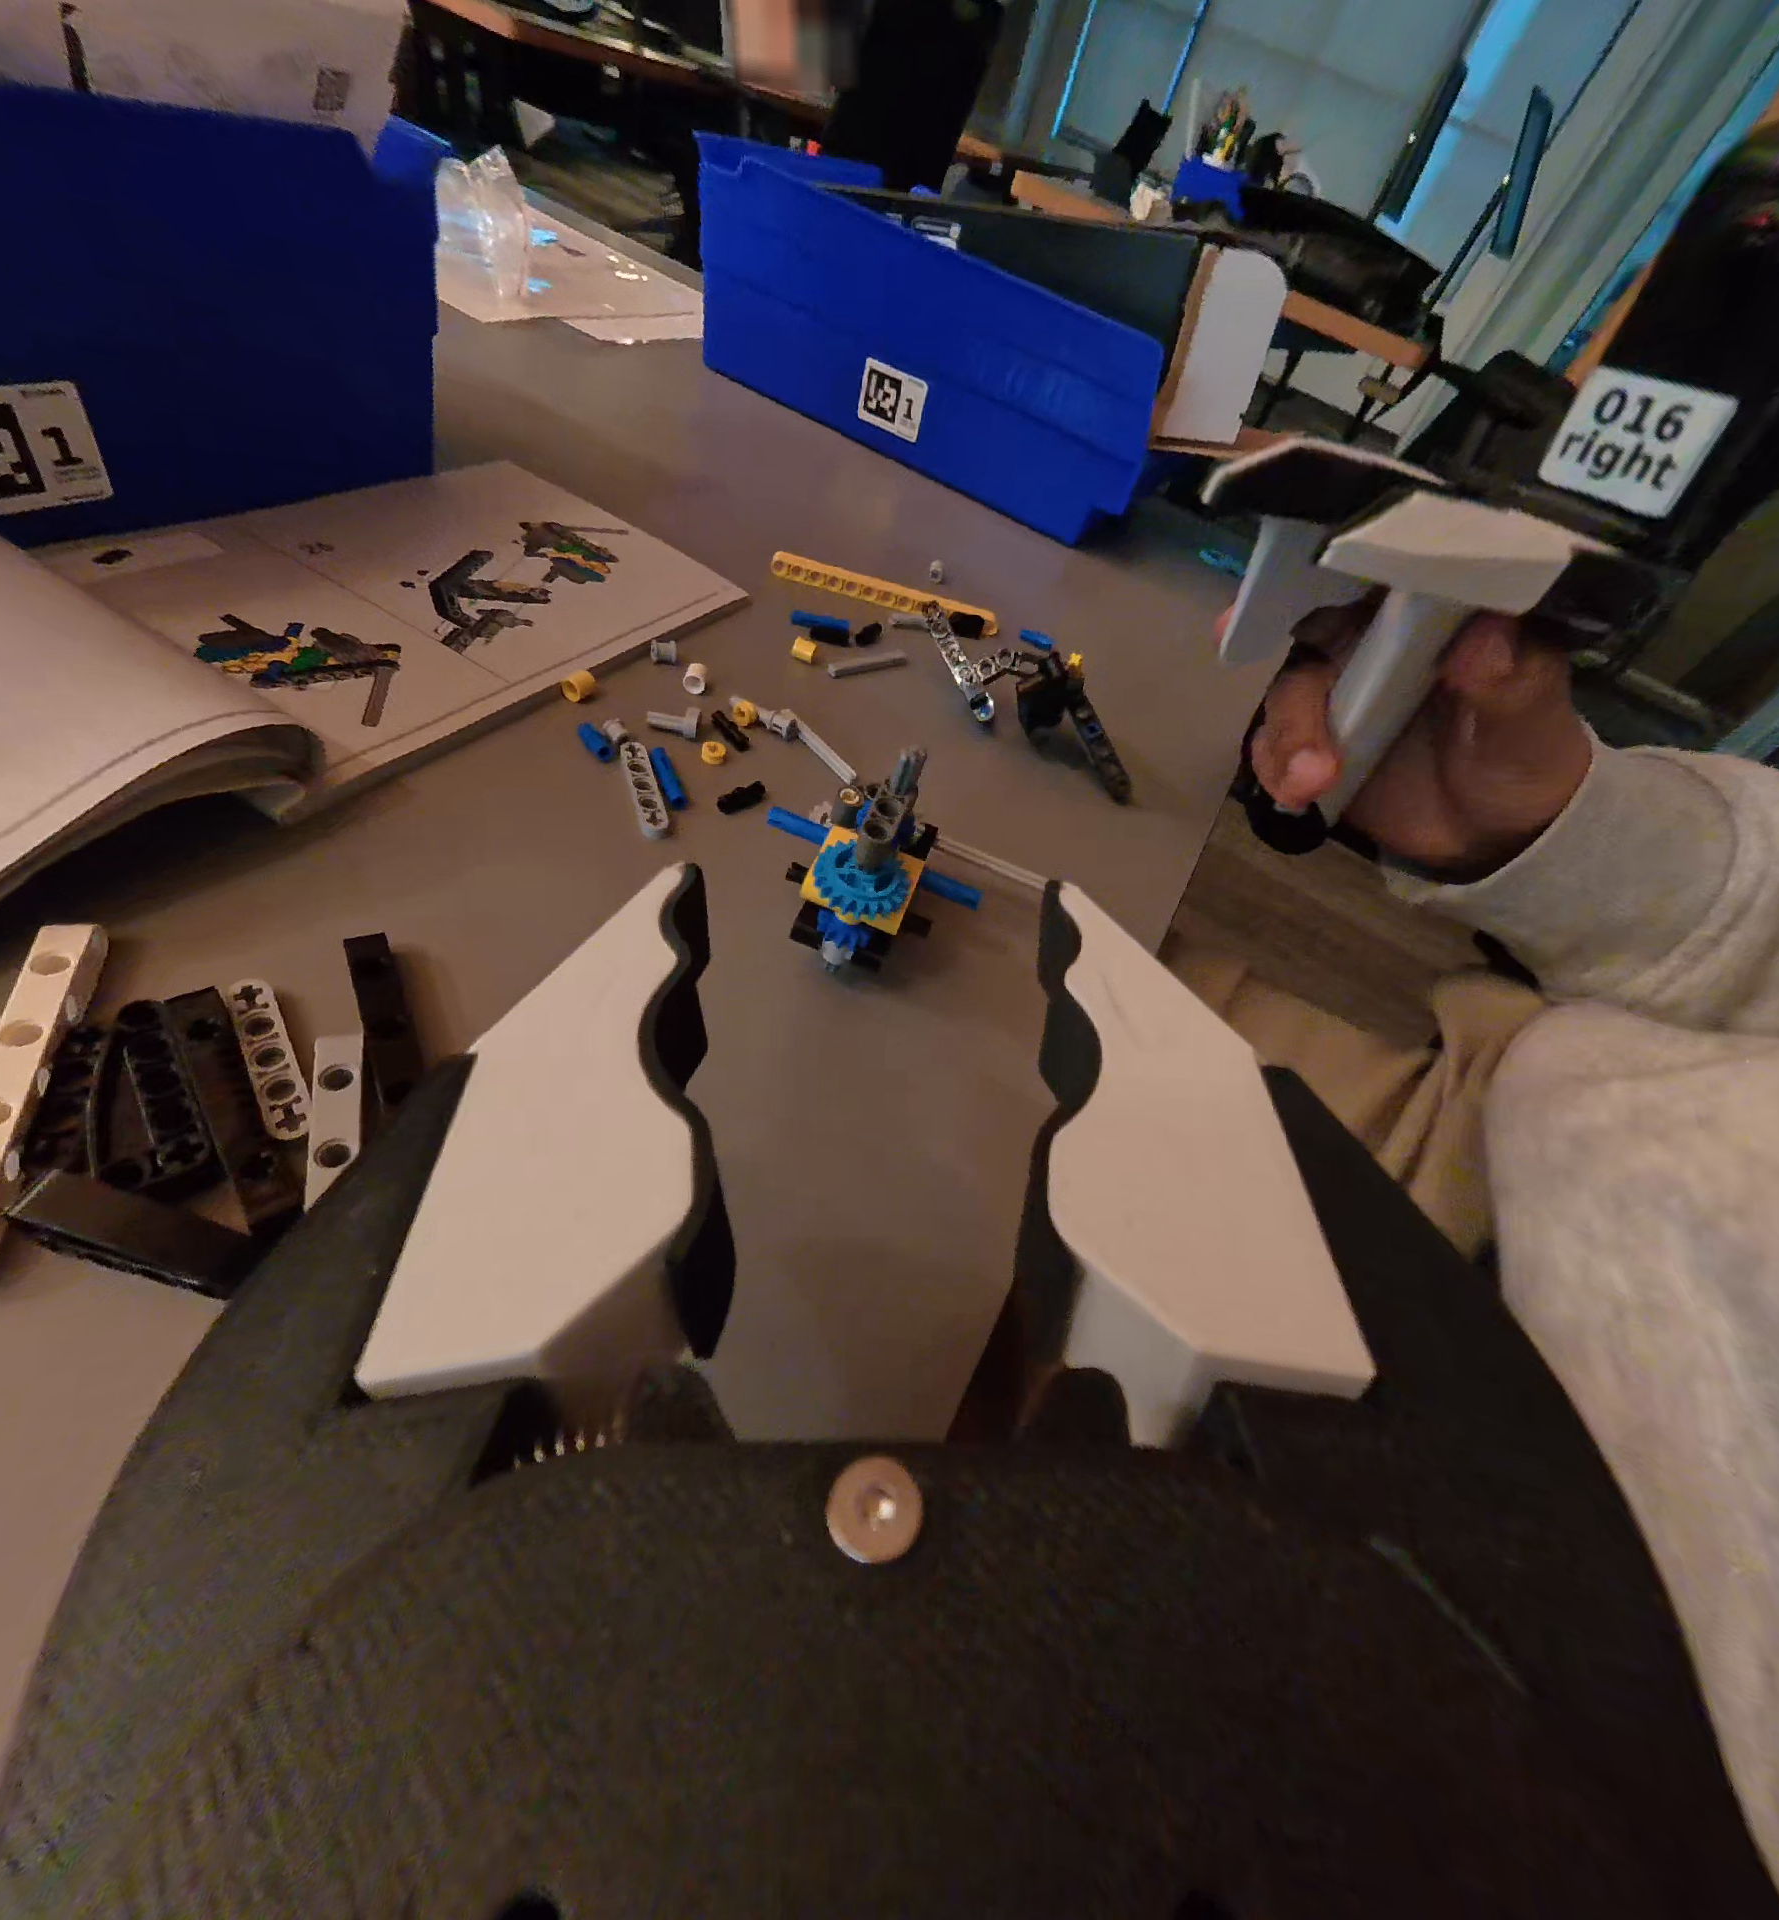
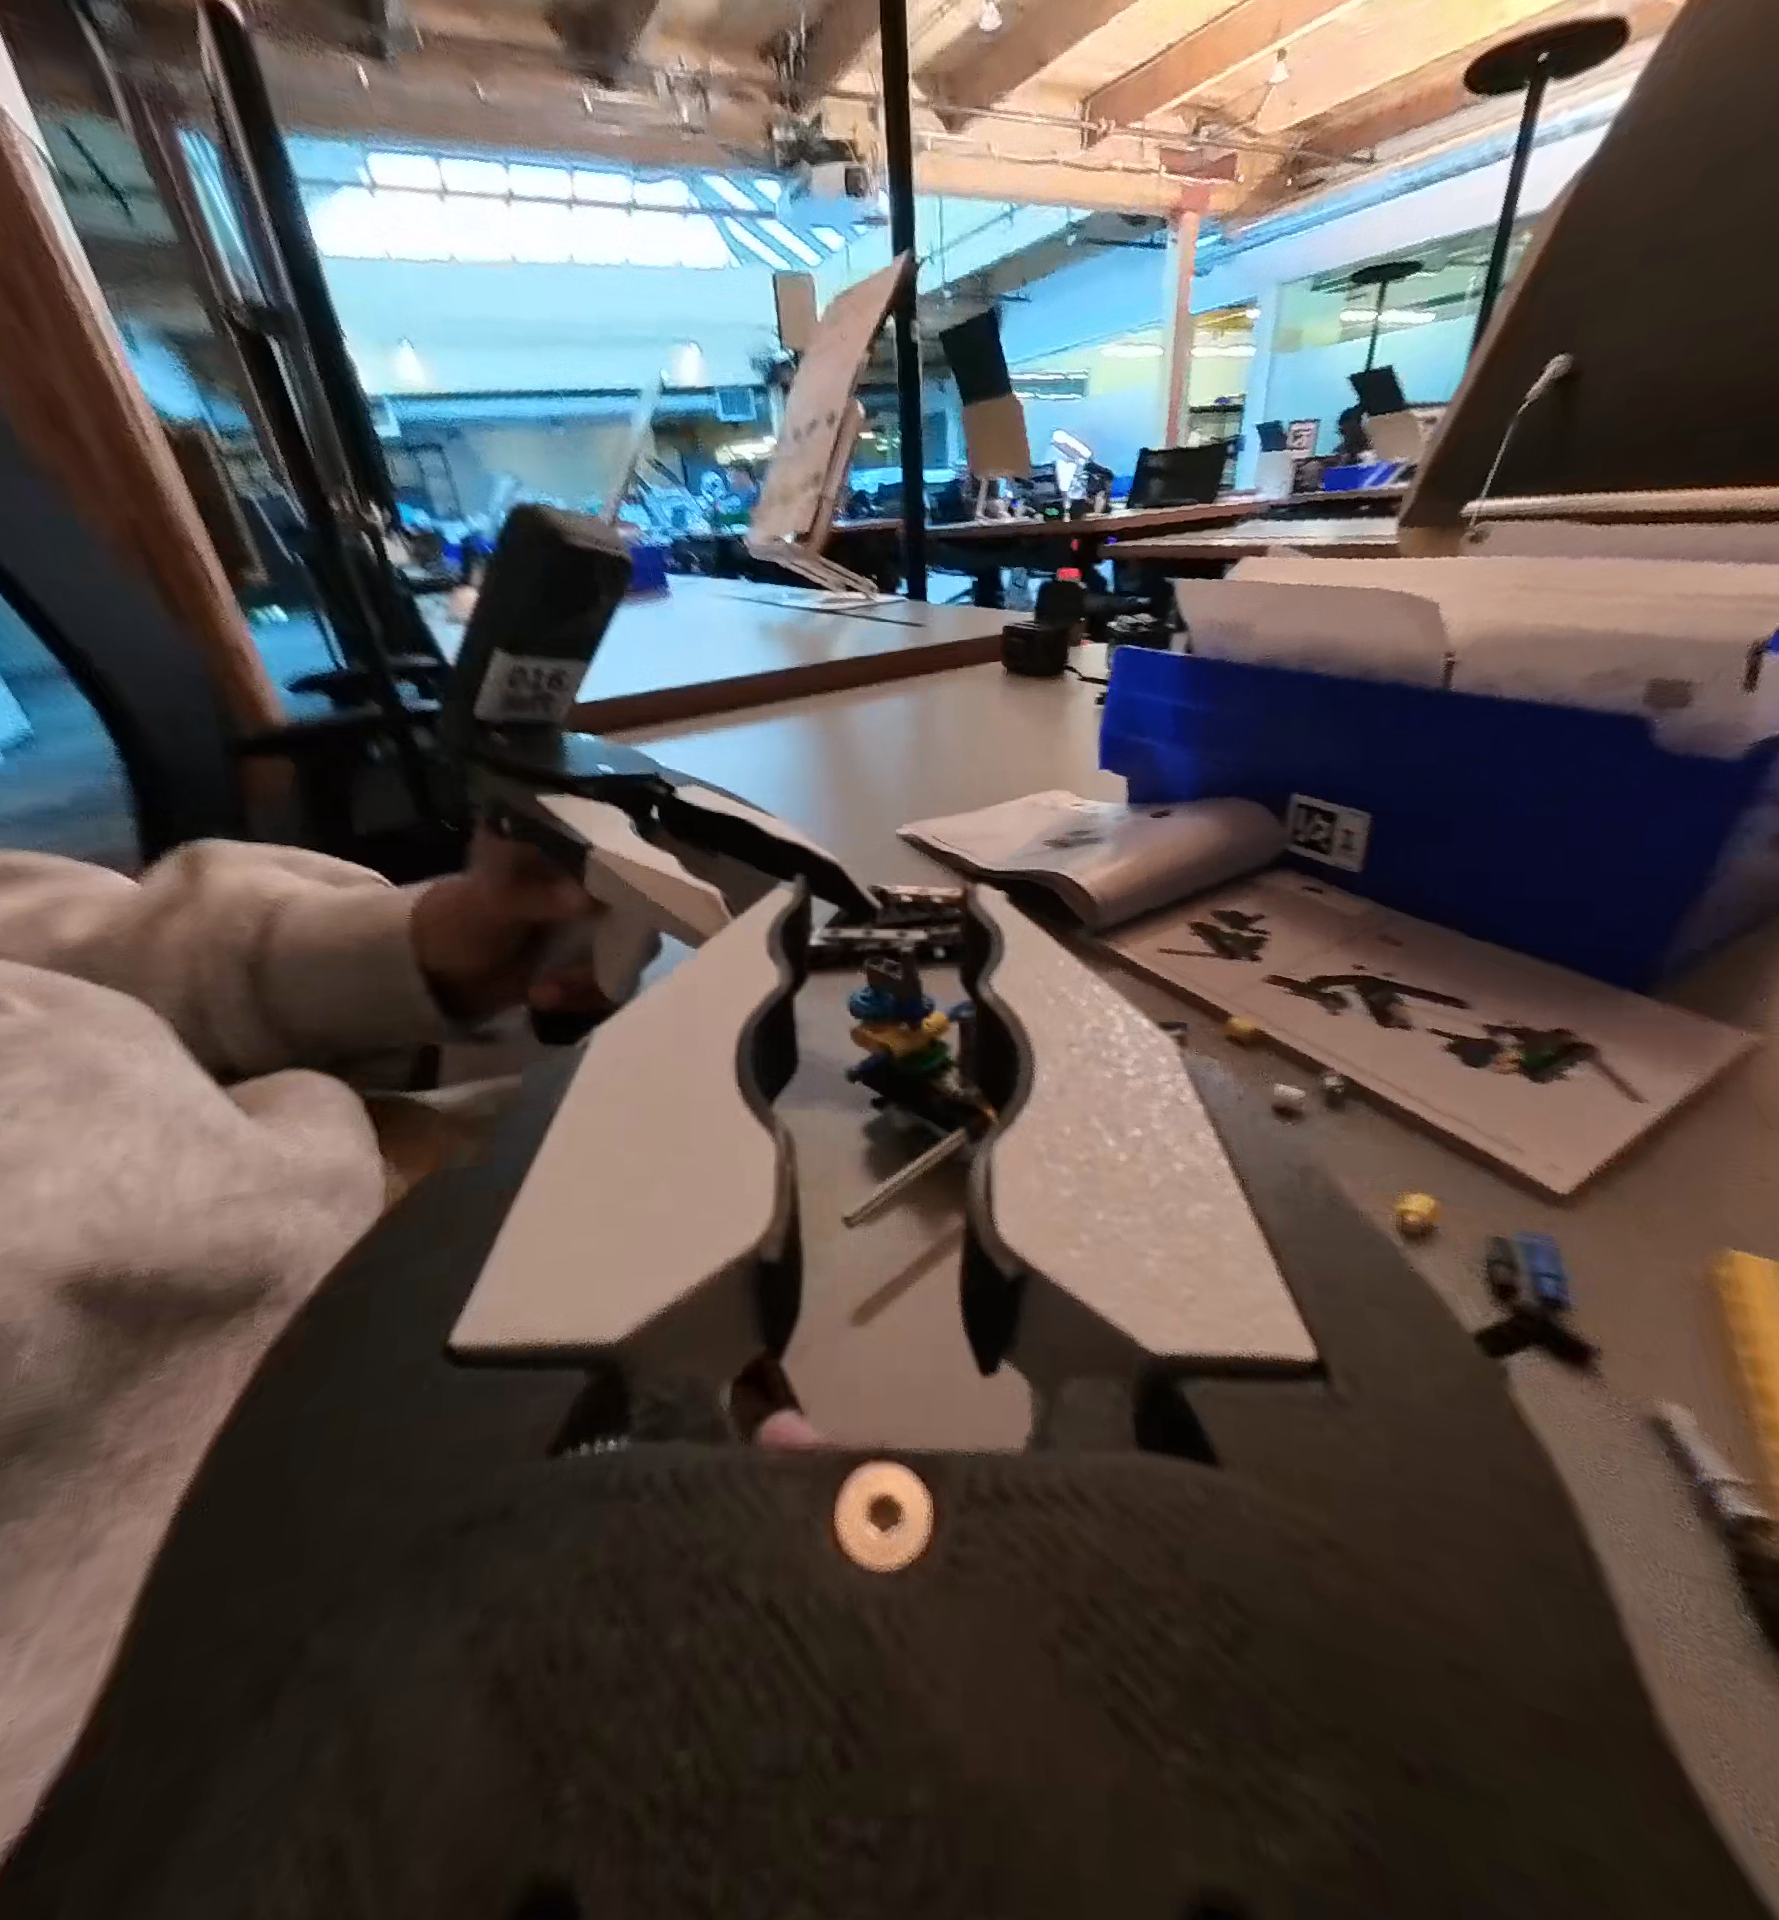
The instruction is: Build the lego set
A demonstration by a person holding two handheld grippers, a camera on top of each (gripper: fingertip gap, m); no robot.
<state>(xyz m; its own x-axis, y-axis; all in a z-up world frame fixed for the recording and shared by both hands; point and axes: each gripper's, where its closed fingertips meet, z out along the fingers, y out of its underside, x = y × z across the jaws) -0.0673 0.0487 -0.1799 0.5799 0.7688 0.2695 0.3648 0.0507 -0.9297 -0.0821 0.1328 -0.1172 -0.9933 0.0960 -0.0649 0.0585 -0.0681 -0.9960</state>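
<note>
On the counter (image 1: 552,416) stands the part-built lego assembly (image 1: 861,878), near its edge; I hold my left hand-held gripper (image 1: 869,904) spread and empty just short of it, right hand-held gripper (image 2: 883,914) parted, empty, likely framing it for steadying

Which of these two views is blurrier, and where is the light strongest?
Right wrist view is blurrier: its edges and background smear, though the lego assembly stays readable, and bright windows glare upper left; left wrist view is dimmer and sharper on the loose pieces, with fisheye bending at the edges.
</note>
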